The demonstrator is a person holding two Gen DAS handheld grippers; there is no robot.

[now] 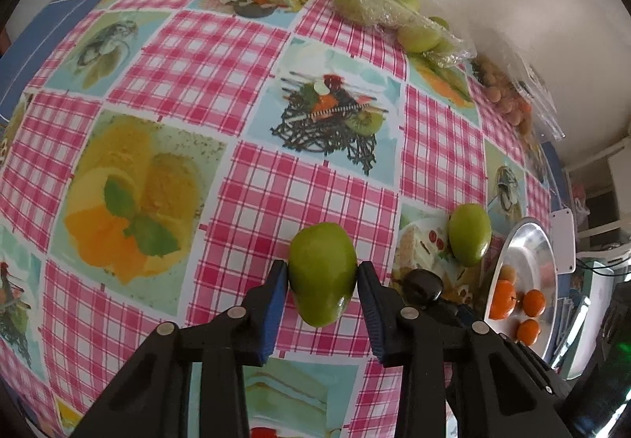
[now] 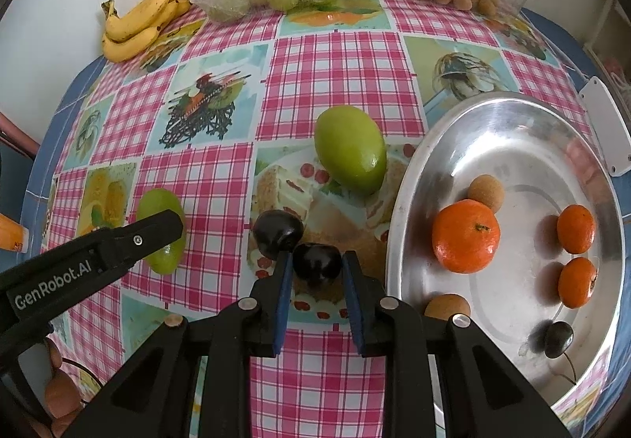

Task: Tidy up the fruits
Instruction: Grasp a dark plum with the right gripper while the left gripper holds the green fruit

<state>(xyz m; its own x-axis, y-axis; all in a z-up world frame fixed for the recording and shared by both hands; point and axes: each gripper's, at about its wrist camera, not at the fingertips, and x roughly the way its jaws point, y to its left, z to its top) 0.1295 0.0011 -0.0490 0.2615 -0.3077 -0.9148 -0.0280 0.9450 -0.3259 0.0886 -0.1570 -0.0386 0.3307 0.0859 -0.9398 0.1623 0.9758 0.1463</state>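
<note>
Our left tool (image 1: 321,290) pinches an oval green fruit (image 1: 322,272); our right tool (image 2: 317,266) is clamped on a dark round cherry (image 2: 318,263). We should lift both straight up — the shiny steel bowl (image 2: 512,114) sits just right. The checked-cloth bench (image 2: 335,63) meets a white wall.

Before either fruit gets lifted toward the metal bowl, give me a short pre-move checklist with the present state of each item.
1. Left hand-held gripper closed on the green fruit: ok, pads touch both sides.
2. Right hand-held gripper closed on the dark plum: ok.
3. Second plum clear of the held one: not ok, they touch.
4. Free space in the metal bowl: ok, bare middle.
5. Other green fruit out of the way: cannot tell, it lies near the bowl rim.
</note>
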